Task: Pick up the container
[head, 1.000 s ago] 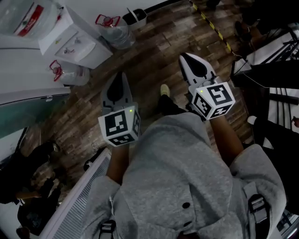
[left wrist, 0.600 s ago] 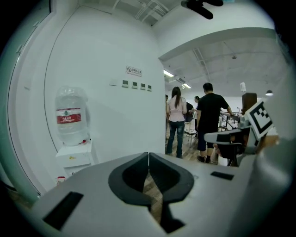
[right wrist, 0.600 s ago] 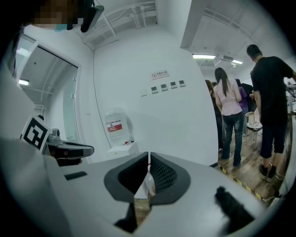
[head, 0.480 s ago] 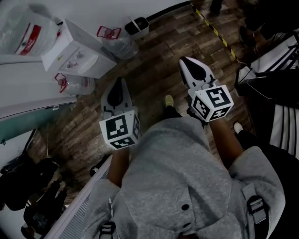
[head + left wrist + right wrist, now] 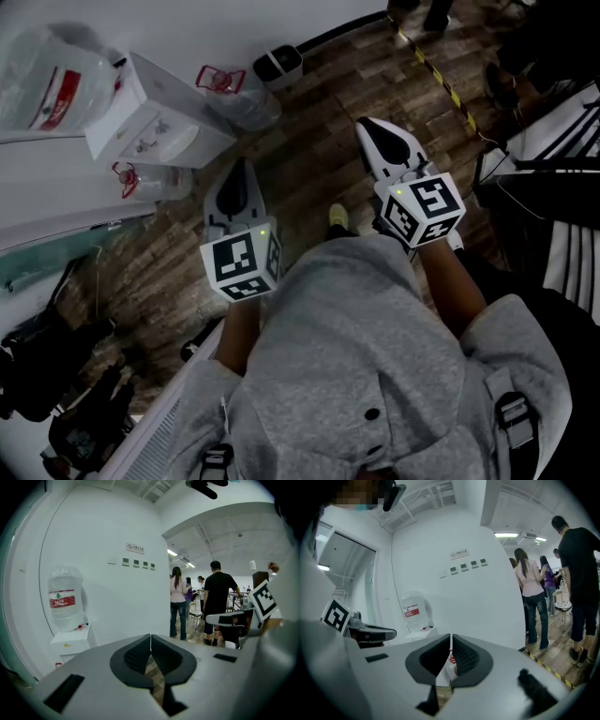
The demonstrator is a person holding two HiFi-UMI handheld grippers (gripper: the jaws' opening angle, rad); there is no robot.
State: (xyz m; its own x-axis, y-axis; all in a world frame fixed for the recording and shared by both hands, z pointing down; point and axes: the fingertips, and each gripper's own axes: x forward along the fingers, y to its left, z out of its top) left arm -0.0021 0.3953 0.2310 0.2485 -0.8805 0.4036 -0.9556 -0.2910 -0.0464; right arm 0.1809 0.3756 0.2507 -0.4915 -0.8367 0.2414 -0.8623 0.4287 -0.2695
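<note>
Jaws together, both empty — left gripper (image 5: 238, 171) and right gripper (image 5: 368, 128) hover right of the water dispenser (image 5: 155, 127) — its bottle (image 5: 65, 599) upright.

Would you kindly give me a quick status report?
Left claw shut, empty. Right claw shut, empty. Container not identifiable; water jug beside dispenser, ahead left.

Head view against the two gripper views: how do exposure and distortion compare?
Head view: dim and underexposed, the wooden floor murky, only the white water dispenser bright. Left gripper view: evenly lit white wall, strong fisheye bowing, black corners. Right gripper view: same fisheye vignette, ceiling light glaring.
</note>
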